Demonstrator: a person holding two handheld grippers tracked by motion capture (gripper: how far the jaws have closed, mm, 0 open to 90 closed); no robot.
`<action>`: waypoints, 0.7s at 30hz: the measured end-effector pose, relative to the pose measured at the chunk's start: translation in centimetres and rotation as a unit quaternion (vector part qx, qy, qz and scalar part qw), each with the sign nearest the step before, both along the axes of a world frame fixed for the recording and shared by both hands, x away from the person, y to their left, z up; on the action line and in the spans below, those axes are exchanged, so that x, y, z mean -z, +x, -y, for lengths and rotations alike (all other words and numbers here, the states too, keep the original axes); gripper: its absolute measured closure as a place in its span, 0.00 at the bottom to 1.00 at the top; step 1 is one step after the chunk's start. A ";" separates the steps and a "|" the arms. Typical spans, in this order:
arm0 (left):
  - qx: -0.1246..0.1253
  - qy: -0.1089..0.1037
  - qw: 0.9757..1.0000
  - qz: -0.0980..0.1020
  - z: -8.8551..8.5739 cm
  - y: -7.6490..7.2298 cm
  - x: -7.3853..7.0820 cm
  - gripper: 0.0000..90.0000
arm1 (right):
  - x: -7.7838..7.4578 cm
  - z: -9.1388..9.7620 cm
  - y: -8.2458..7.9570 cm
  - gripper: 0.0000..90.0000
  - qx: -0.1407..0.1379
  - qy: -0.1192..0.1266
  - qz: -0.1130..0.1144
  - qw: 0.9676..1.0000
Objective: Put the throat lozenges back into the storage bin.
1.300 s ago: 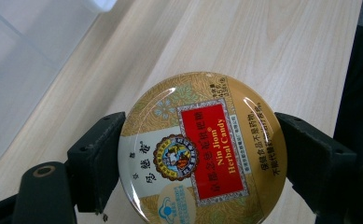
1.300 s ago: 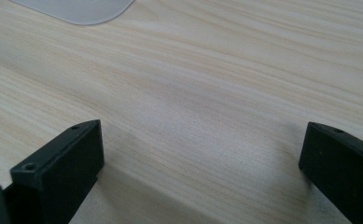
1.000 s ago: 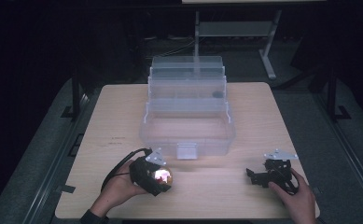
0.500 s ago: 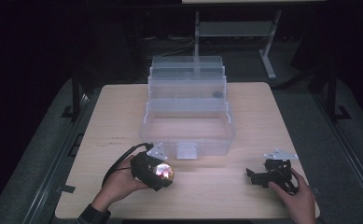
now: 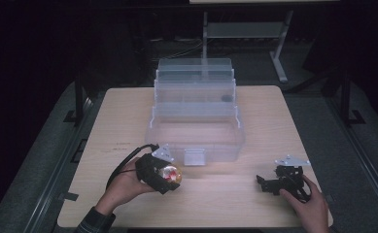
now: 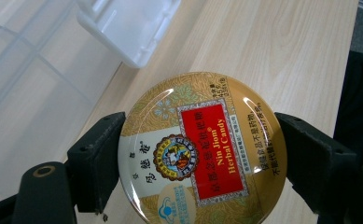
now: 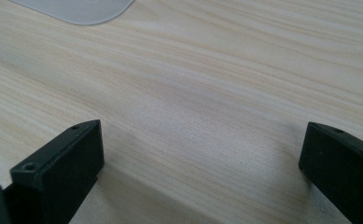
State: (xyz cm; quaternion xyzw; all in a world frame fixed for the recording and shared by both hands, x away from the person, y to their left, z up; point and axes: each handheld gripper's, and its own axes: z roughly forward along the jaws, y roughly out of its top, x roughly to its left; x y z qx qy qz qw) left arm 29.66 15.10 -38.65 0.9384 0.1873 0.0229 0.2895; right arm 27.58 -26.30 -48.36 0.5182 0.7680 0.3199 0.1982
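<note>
My left gripper clamps the candy tin just before the clear box; my right gripper gapes empty nearby.

Tabletop: light wood grain, rectangular. Organizer box: clear plastic, tiered open in 3 trays, stood at tabletop centre; 1 small dark item lay in an upper tray.
</note>
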 end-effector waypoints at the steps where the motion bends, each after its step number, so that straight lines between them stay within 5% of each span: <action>1: 0.007 0.008 1.000 0.002 -0.1 0.1 -0.1 0.22 | 0.0 0.0 0.0 0.00 0.000 0.000 0.000 1.000; 21: 0.003 -0.013 1.000 0.017 -0.1 1.5 -2.4 0.22 | 0.0 0.0 0.0 0.00 0.000 0.000 0.000 1.000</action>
